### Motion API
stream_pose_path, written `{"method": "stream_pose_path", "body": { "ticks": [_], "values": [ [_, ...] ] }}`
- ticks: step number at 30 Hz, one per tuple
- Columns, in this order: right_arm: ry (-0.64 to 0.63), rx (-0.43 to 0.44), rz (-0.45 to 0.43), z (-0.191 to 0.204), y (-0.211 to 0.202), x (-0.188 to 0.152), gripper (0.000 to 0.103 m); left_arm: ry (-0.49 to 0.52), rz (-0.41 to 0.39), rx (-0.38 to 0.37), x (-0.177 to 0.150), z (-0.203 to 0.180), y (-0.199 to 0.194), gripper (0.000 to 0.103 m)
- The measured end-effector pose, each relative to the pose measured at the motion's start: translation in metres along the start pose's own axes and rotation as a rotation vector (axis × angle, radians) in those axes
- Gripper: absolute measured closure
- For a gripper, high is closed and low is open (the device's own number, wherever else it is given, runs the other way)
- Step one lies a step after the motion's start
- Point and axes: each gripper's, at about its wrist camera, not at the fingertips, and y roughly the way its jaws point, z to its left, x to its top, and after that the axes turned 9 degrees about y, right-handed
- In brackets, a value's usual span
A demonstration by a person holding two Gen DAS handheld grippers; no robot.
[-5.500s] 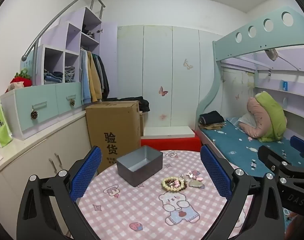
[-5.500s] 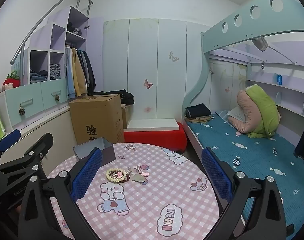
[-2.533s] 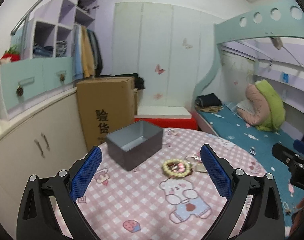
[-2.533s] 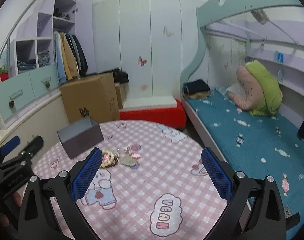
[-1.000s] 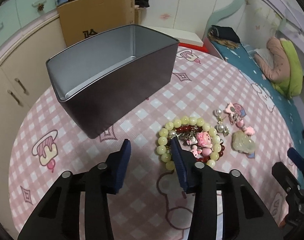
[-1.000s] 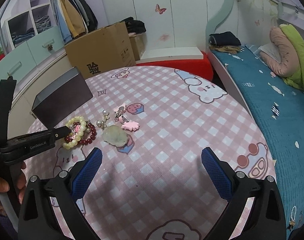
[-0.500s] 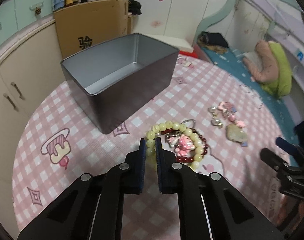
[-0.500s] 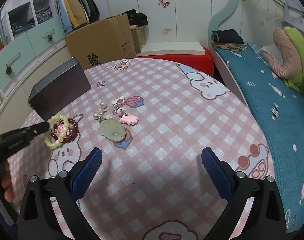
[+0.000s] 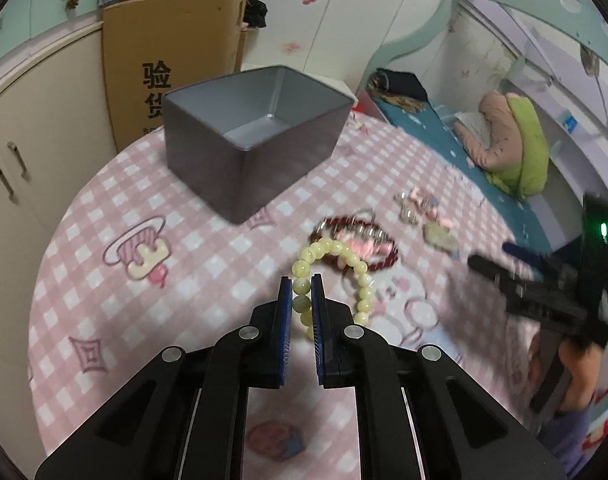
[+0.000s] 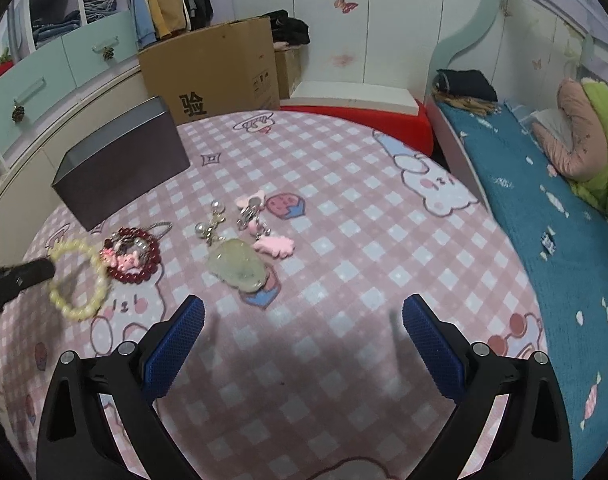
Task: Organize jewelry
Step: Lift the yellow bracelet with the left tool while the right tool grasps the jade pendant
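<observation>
Open checked surface (image 10: pixel 344 360) is left beneath the right tool (image 10: pixel 304 322); passage leftward is blocked by the grey tin box (image 9: pixel 255 136), and ahead by scattered charms (image 10: pixel 239 240).

The counter (image 10: pixel 344 208) wore a pink-and-white check with cartoon prints. The tin (image 9: pixel 259 136) was dark grey outside, silver within. One bracelet (image 9: pixel 344 276) was pale yellow beads, another (image 10: pixel 133 256) dark red; the tongs (image 9: pixel 302 292) had blue pads.

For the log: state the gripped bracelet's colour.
Pale yellow bracelet; left wrist view shows it best.
</observation>
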Motion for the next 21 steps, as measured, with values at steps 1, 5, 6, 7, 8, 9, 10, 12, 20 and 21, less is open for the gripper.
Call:
{"method": "stream_pose_path", "body": {
  "ticks": [1,5,6,7,8,9,10,12,20,21],
  "values": [
    [0.003,-0.003,0.003,-0.001,0.002,0.002,0.006,0.004,0.007,0.008,-0.003,0.001,0.000,0.093],
    [-0.013,0.013,0.022,0.002,0.010,0.007,0.007,0.012,0.031,-0.004,-0.011,0.004,0.002,0.093],
    [-0.028,0.024,0.028,0.005,0.012,0.007,0.007,0.017,0.034,-0.005,-0.012,0.004,0.002,0.093],
    [-0.043,0.030,0.033,0.009,0.014,0.007,0.008,0.023,0.036,-0.006,-0.014,0.003,0.002,0.093],
    [-0.057,0.036,0.040,0.013,0.016,0.007,0.008,0.024,0.041,-0.005,-0.016,0.003,0.003,0.093],
    [-0.070,0.046,0.049,0.018,0.018,0.006,0.011,0.029,0.045,-0.005,-0.017,0.003,0.004,0.093],
    [-0.078,0.055,0.056,0.021,0.021,0.006,0.013,0.031,0.047,0.000,-0.019,0.003,0.005,0.093],
    [-0.090,0.069,0.063,0.026,0.024,0.006,0.023,0.045,0.062,0.022,-0.021,0.001,0.009,0.093],
    [-0.126,0.056,0.055,0.037,0.027,0.009,0.048,0.078,0.034,0.041,-0.024,-0.003,0.011,0.091],
    [-0.136,0.049,0.050,0.038,0.027,0.008,0.051,0.080,0.032,0.043,-0.023,-0.003,0.011,0.092]
  ]
}}
